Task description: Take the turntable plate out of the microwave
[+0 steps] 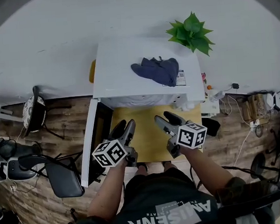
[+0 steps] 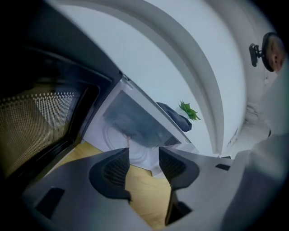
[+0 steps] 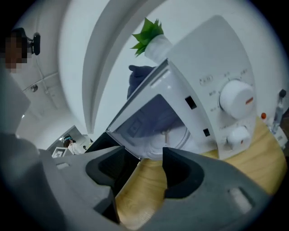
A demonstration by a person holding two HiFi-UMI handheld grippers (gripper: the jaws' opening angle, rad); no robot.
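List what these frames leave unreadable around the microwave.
- Left gripper view: the turntable plate is only a blurred pale ring. Its near rim sits behind the open left gripper.
- Right gripper view: the turntable plate's near rim is behind the open right gripper. The print by the dial is too small to read.
- Head view: the cavity and turntable plate are hidden under the top of the microwave.

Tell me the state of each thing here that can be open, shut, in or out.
White microwave door, open.
Round pale turntable plate, lying inside the white microwave.
Left gripper, open, empty.
Right gripper, open, empty.
Dark blue cloth, crumpled on the microwave's top.
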